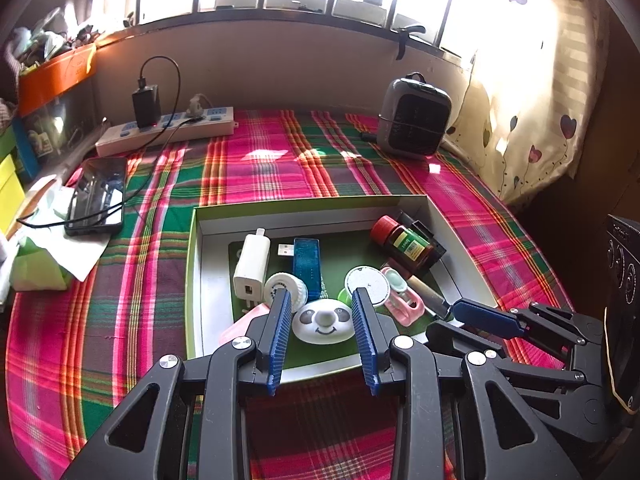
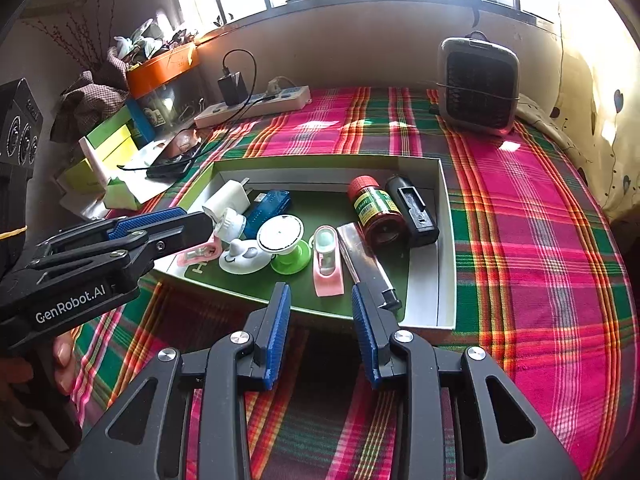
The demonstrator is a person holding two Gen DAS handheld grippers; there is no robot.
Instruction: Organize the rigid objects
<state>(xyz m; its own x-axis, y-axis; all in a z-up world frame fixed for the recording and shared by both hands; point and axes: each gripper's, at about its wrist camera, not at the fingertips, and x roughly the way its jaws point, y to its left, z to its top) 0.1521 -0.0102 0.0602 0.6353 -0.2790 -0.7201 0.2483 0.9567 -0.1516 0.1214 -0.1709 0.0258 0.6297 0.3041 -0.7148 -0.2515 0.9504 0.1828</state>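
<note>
An open cardboard box (image 1: pixel 312 202) (image 2: pixel 447 240) lies on the plaid cloth and holds several small items. Among them are a white panda-face dome (image 1: pixel 324 322) (image 2: pixel 244 258), a white charger (image 1: pixel 252 266) (image 2: pixel 222 200), a blue USB stick (image 1: pixel 306 266) (image 2: pixel 270 208), a red-capped brown bottle (image 1: pixel 402 240) (image 2: pixel 376 212), a pink holder (image 1: pixel 404 304) (image 2: pixel 328 264) and a silver lighter (image 2: pixel 366 264). My left gripper (image 1: pixel 322 296) (image 2: pixel 200 220) is open, hovering over the box's near left part with the panda dome showing between its fingers. My right gripper (image 2: pixel 320 290) (image 1: pixel 464 310) is open at the box's near edge, holding nothing.
A phone (image 1: pixel 98 196) on a cable, tissue paper (image 1: pixel 52 252) and a power strip (image 1: pixel 168 128) sit left and back. A small grey heater (image 1: pixel 416 120) (image 2: pixel 478 84) stands at the back right. Boxes and clutter line the left wall. A hand (image 2: pixel 60 360) holds the left gripper.
</note>
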